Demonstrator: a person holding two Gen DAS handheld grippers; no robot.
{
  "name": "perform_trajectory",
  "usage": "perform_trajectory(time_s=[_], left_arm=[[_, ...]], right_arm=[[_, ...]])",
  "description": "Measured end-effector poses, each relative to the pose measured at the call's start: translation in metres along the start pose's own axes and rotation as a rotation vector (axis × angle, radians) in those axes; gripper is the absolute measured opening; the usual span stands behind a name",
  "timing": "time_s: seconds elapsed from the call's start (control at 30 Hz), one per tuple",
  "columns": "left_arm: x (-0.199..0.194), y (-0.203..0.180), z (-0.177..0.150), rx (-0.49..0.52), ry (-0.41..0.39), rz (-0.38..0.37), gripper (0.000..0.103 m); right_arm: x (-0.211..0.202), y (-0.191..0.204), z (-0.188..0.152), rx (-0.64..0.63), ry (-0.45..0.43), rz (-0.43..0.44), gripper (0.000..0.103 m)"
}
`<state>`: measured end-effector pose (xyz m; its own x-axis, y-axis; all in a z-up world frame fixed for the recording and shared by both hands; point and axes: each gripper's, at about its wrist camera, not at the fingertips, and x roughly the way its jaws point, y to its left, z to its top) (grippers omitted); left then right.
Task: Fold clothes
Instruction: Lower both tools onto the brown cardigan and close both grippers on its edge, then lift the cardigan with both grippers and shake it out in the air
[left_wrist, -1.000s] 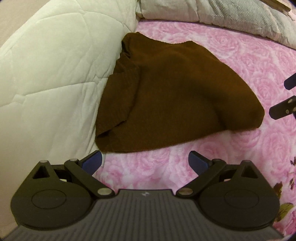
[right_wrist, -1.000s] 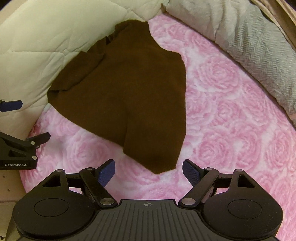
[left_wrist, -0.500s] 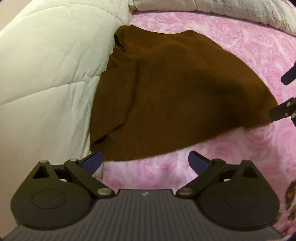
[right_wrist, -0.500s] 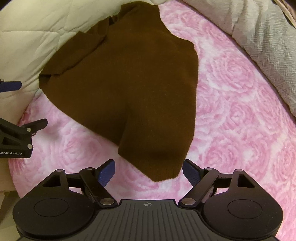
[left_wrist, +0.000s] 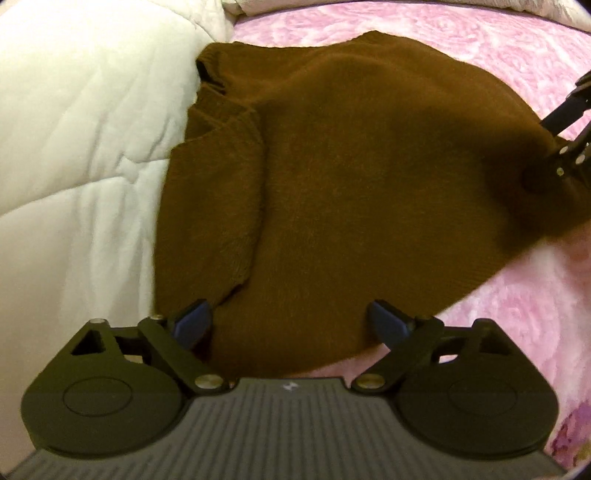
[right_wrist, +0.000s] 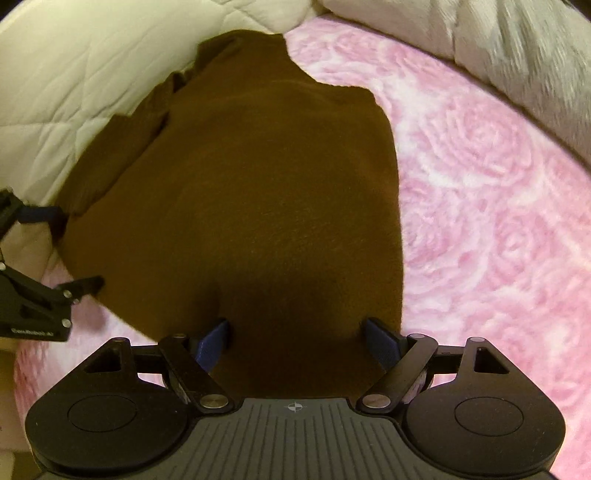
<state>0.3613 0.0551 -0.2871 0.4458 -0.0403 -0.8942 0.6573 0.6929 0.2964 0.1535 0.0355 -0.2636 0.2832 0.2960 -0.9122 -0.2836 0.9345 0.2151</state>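
Observation:
A brown knit sweater (left_wrist: 351, 177) lies spread on a pink rose-patterned blanket (left_wrist: 517, 314), with one sleeve folded along its left side against a quilt. It fills the right wrist view (right_wrist: 266, 192) too. My left gripper (left_wrist: 291, 323) is open, its blue pads straddling the sweater's near left corner. My right gripper (right_wrist: 299, 341) is open, its pads straddling the near right corner. The left gripper also shows at the left edge of the right wrist view (right_wrist: 48, 254); the right gripper shows at the right edge of the left wrist view (left_wrist: 569, 140).
A cream quilted duvet (left_wrist: 81, 147) rises along the sweater's left side. A grey herringbone pillow (right_wrist: 524, 51) lies at the far right. Pink blanket (right_wrist: 498, 221) stretches to the right of the sweater.
Both grippers have moved forward to the sweater's near edge. Its hem now lies between the open pads of each gripper, where before there was pink blanket.

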Motion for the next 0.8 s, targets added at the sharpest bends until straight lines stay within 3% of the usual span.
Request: perform_trajectory(time_s=[0.07, 0.17, 0.3, 0.4, 0.43, 0.5, 0.57, 0.7, 0.8], left_arm=[[0.003, 0.001, 0.002, 0.001, -0.014, -0.014, 0.090], [0.003, 0.002, 0.007, 0.006, -0.026, -0.041, 0.079], [0.006, 0.006, 0.013, -0.002, -0.011, -0.070, 0.071], [0.007, 0.008, 0.017, -0.003, 0.002, -0.080, 0.052], [0.007, 0.009, 0.018, -0.002, 0.003, -0.077, 0.046], [0.005, 0.009, 0.020, 0.001, 0.006, -0.062, 0.024], [0.002, 0.009, 0.020, 0.004, 0.005, -0.049, 0.014], [-0.013, 0.006, 0.018, 0.019, -0.025, -0.061, 0.006], [-0.037, -0.007, 0.014, 0.056, -0.063, -0.089, 0.006]], right_arm=[[0.003, -0.001, 0.000, 0.002, -0.021, -0.001, 0.083], [0.002, 0.001, -0.002, -0.017, -0.067, -0.032, 0.083], [0.007, 0.005, -0.001, -0.053, -0.062, -0.054, 0.083], [0.012, 0.007, 0.000, -0.081, -0.052, -0.067, 0.082], [0.013, 0.008, 0.002, -0.093, -0.048, -0.072, 0.075], [0.012, 0.011, 0.005, -0.121, -0.038, -0.084, 0.054], [0.009, 0.014, 0.007, -0.143, -0.033, -0.090, 0.041], [-0.003, 0.018, 0.008, -0.159, -0.034, -0.070, 0.016], [-0.026, 0.021, 0.005, -0.158, -0.050, -0.053, 0.014]])
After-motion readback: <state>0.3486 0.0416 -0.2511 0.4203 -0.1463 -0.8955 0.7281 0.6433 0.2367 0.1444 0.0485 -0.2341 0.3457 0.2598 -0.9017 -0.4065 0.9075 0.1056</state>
